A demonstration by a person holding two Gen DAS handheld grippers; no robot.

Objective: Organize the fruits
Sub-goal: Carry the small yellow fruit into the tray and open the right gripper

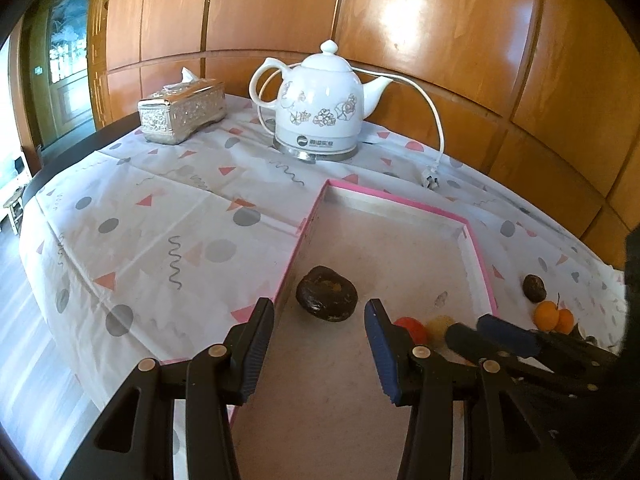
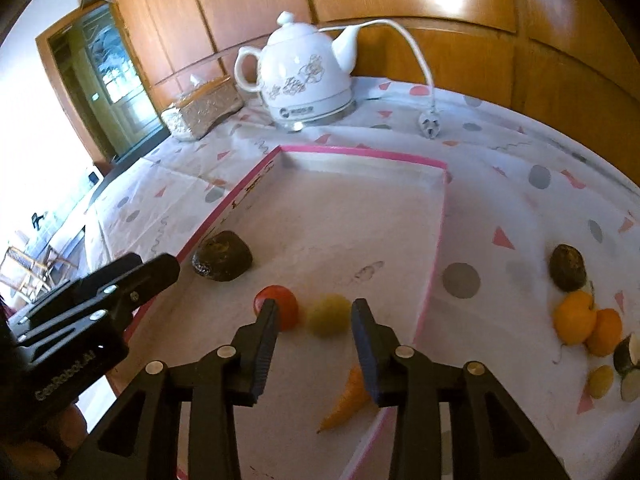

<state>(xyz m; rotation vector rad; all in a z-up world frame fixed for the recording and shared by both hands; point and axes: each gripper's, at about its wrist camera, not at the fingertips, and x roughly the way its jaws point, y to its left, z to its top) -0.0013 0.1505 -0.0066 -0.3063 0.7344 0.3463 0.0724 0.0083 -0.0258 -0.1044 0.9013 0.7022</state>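
Two oranges (image 2: pixel 586 322) and a dark fruit (image 2: pixel 567 267) sit on the tablecloth (image 2: pixel 500 208) beside the pink-rimmed tray (image 2: pixel 360 153); inside lie another dark fruit (image 2: pixel 222 256), red fruit (image 2: pixel 284 304), yellow fruit (image 2: pixel 329 314) and a carrot (image 2: pixel 346 400). Left gripper (image 1: pixel 320 344) and right gripper (image 2: pixel 314 336) gape wide, empty.

— What covers the tabletop (image 1: pixel 120 240)?

— A white cloth (image 2: pixel 500 208) printed with grey dots, pink triangles and squiggles.

— And what sits on it?

— Far side: a silver tissue box (image 1: pixel 182 114) and, beside it, a white floral kettle (image 1: pixel 320 108) on its base, with its cord's plug (image 2: pixel 430 128) lying loose. In the middle, a shallow pink-rimmed tray (image 2: pixel 360 154).

— To the right of the tray?

— A dark wrinkled fruit (image 2: pixel 567 267), two orange fruits (image 2: pixel 586 322) touching each other, a small yellow one (image 2: pixel 600 380), and two dark cut pieces (image 2: pixel 630 364) with pale faces.
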